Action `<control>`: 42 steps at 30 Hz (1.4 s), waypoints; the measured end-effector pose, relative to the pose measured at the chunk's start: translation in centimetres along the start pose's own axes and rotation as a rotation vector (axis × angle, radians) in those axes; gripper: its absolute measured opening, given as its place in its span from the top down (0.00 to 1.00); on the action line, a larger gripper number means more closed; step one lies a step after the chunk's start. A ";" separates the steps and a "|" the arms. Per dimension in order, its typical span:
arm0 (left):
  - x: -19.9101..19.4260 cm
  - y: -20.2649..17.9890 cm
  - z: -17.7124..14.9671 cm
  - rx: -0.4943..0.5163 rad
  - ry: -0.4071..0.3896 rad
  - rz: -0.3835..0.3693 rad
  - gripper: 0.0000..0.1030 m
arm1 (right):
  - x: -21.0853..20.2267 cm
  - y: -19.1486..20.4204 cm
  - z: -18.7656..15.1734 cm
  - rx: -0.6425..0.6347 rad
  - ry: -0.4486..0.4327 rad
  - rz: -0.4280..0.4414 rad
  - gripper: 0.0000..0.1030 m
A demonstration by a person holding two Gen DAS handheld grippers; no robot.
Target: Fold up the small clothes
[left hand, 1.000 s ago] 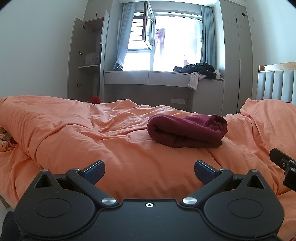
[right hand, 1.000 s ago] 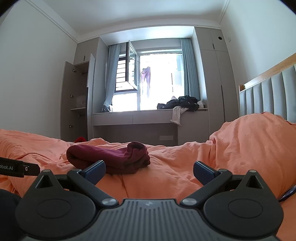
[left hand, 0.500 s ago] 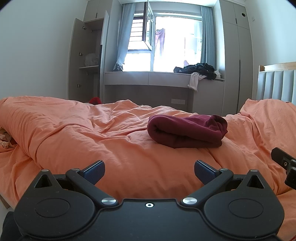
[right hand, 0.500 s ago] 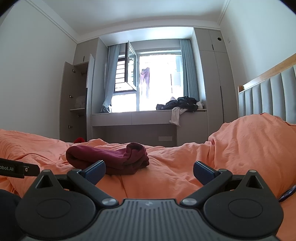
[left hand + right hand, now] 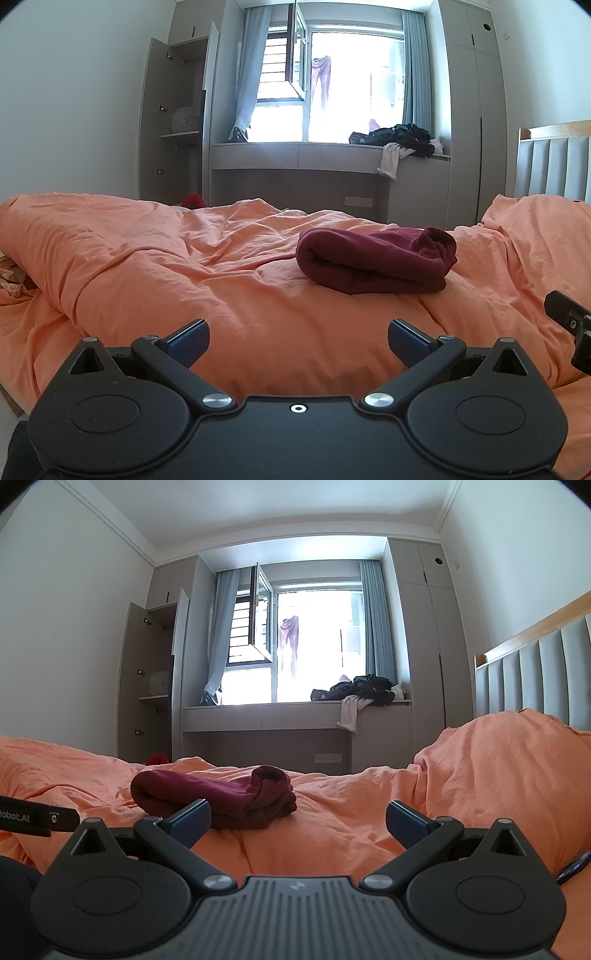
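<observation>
Both grippers, left [image 5: 298, 341] and right [image 5: 298, 821], hover low over an orange duvet [image 5: 221, 295], fingers spread wide and holding nothing. Ahead of them, a folded dark red garment [image 5: 376, 260] lies on the duvet, untouched.

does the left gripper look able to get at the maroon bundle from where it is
Probably yes. The left gripper has its jaws wide open and empty, and only bare orange duvet lies between it and the folded maroon garment. The garment sits ahead and somewhat right, so it must move forward first.
</observation>
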State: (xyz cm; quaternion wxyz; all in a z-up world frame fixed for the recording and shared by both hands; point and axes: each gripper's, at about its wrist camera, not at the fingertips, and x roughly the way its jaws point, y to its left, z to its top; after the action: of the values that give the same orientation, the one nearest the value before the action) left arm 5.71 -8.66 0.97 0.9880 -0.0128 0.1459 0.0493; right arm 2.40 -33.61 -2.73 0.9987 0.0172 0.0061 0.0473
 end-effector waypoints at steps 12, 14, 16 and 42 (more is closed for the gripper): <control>-0.5 -0.7 0.0 0.040 -0.014 0.007 0.00 | 0.0 0.2 0.0 0.005 0.011 0.010 0.00; -0.6 -1.1 0.0 0.066 -0.010 0.033 0.00 | 0.1 0.2 0.0 0.002 0.014 0.012 0.00; -0.6 -1.2 0.0 0.090 -0.006 0.043 0.00 | 0.0 0.3 0.0 -0.004 0.014 0.014 0.00; -0.7 -1.8 0.0 0.121 -0.001 0.053 0.00 | 0.2 0.3 -0.3 0.000 0.024 0.011 0.00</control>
State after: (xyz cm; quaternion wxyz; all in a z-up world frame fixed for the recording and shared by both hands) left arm 5.26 -10.48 1.18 0.9854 0.0507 0.1483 0.0667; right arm 2.55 -33.29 -3.05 0.9983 0.0167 0.0181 0.0529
